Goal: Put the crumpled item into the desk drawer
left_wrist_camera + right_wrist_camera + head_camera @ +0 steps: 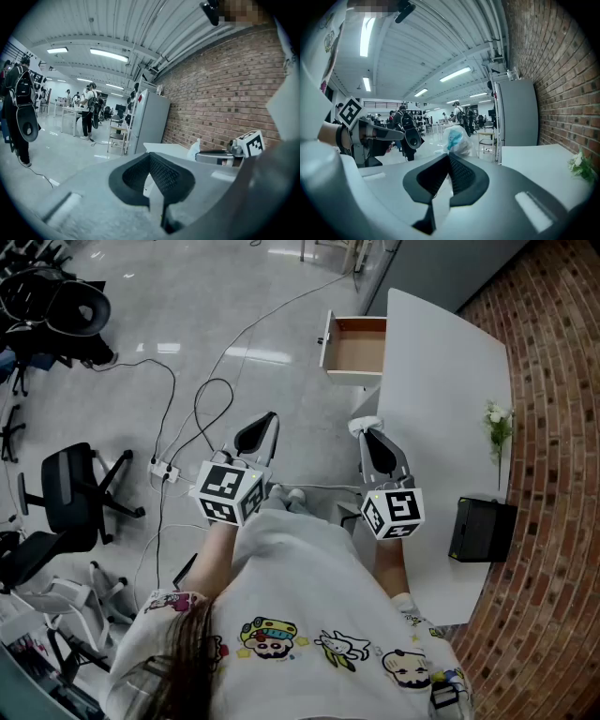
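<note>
White and thin, with a smear of blue print, the crumpled wad (457, 138) looks like soft film or paper. I judge it very light, springy and easy to crush, not fragile, but liable to slip out of a loose pinch. The right claw (449, 157) is closed on the wad's lower edge, so most of it sticks out past the tips. A hold deeper in the bulk would be safer. In the head view the wad (364, 424) hangs at the right claw's tip, beside the white desk's (441, 362) near edge and short of the open wooden drawer (356, 348). The left claw (150, 157) is closed with nothing in it. No brand or word can be read. The blue print is too blurred, and the claws' cubes carry only black-and-white square markers.
</note>
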Demonstrator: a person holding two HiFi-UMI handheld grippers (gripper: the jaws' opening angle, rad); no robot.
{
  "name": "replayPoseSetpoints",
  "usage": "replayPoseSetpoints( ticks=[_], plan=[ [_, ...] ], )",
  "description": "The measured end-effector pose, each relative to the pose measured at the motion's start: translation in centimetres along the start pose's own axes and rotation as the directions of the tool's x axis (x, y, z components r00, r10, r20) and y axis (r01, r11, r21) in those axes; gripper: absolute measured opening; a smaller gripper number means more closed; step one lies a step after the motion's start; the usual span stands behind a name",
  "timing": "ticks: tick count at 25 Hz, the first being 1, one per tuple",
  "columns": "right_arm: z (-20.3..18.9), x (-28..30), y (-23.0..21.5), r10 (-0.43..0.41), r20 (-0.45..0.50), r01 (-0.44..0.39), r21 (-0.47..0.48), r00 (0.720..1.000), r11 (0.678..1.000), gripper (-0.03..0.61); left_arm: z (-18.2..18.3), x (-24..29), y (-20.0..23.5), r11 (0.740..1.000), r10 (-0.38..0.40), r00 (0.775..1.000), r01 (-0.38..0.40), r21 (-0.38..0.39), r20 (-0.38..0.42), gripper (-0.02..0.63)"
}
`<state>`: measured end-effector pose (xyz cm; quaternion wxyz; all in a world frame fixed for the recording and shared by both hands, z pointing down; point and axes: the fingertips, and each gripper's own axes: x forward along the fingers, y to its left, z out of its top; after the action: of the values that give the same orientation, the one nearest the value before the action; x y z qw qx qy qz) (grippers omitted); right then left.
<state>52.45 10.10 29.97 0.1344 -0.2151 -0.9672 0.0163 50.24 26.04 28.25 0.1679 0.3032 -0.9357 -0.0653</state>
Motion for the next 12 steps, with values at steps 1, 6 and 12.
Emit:
replayPoseSetpoints(
  ticks=[1,6,12],
  plan=[
    [0.0,-0.2,0.1,-0.009,0.004,0.009,0.0,1.0,1.0,0.012,-0.1,0.0,0.0,1.0,-0.009,1.0,0.009,0.0,-0.002,-0.002],
    [0.1,-1.0,0.7,-0.03,0.013,0.03,0.01,0.999,0.999,0.014,-0.3,-1.0,0.2,1.0,-0.021,1.0,0.021,0.01,-0.009,-0.002],
    [0.8,0.0,1.0,0.012,0.027,-0.013,0.036,1.0,0.999,0.014,-0.3,-1.3,1.5,1.0,0.022,1.0,-0.021,0.013,-0.009,-0.002]
  ],
)
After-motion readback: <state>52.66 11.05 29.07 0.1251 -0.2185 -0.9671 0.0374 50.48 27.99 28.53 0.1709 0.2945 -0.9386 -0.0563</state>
